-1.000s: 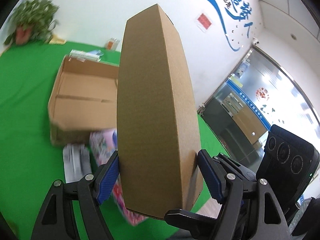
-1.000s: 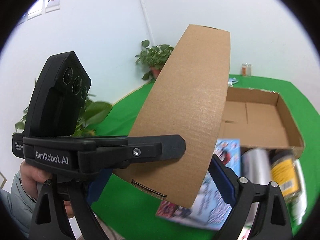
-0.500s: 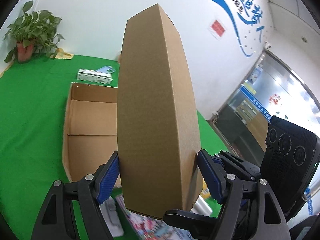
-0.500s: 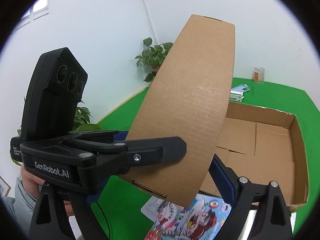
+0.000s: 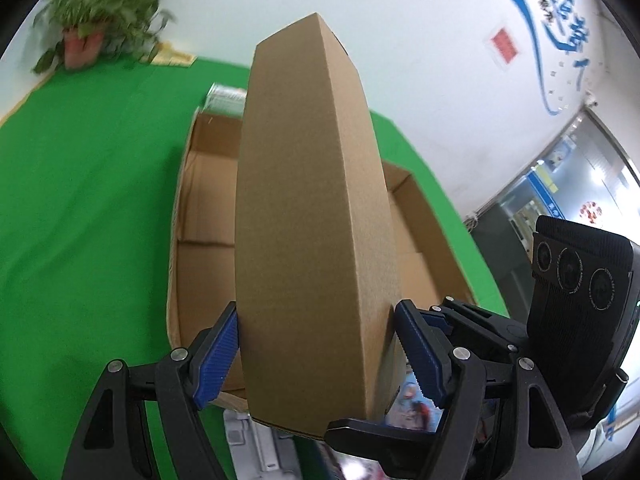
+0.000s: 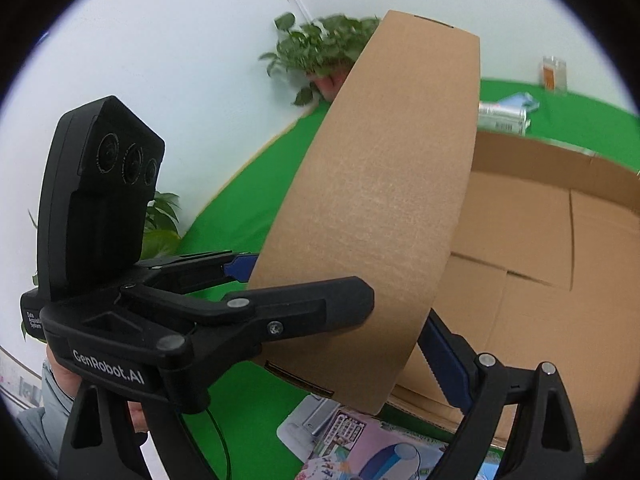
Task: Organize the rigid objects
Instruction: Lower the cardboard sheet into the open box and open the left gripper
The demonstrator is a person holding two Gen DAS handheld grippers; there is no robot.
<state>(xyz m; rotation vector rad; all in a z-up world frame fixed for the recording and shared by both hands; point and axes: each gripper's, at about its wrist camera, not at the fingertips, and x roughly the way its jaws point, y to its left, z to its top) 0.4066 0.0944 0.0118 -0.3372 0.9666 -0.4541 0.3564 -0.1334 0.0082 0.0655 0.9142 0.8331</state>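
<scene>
A flat closed brown cardboard box [image 5: 312, 220] is held on edge in the air, clamped by both grippers. My left gripper [image 5: 320, 356] is shut on its lower end, blue pads [image 5: 216, 352] on both faces. My right gripper [image 6: 352, 344] is shut on the same box [image 6: 384, 208] from the other side; its left finger is hidden behind the other gripper. An open empty cardboard tray [image 5: 200, 240] lies on the green table right beneath and beyond the box; it also shows in the right wrist view [image 6: 540, 264].
A colourful picture box [image 6: 380, 452] and a silver packet [image 5: 256, 440] lie on the green cloth [image 5: 80, 200] in front of the tray. A white carton [image 6: 504, 116] and a jar [image 6: 554, 72] stand behind it. A potted plant [image 5: 100, 16] is at the far corner.
Both grippers have carried the brown box forward and lower, closer over the open tray. The items in front of the tray have slid toward the bottom of both views. The grip is unchanged.
</scene>
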